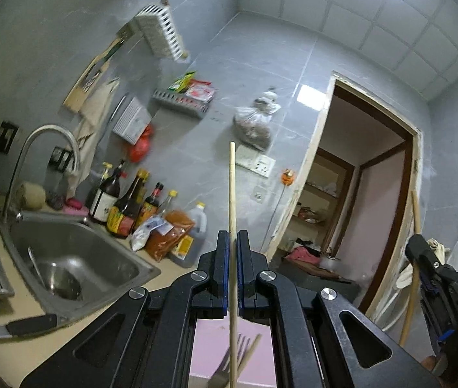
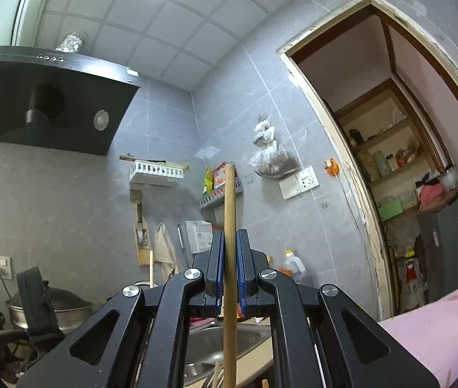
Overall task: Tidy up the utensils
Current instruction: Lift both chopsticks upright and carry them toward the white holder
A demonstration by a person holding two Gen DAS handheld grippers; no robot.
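Note:
My left gripper (image 1: 233, 237) is shut on a thin pale wooden chopstick (image 1: 232, 194) that stands upright between its pads, raised above the counter. Below it a fork (image 1: 229, 360) and another wooden stick (image 1: 250, 354) lie on a pink mat (image 1: 209, 339). My right gripper (image 2: 230, 237) is shut on a thicker brown wooden chopstick (image 2: 229, 200), also upright. In the left wrist view the right gripper (image 1: 423, 258) shows at the right edge, holding its stick (image 1: 416, 207). The left gripper's body (image 2: 36, 304) shows at the lower left of the right wrist view.
A steel sink (image 1: 67, 258) with a curved tap (image 1: 51, 148) lies left, a knife (image 1: 12, 328) on the counter before it. Sauce bottles (image 1: 125, 207) and bags stand behind. Wall racks (image 1: 161, 30), a range hood (image 2: 48, 100), a pot (image 2: 51, 310) and an open doorway (image 1: 358, 194) surround.

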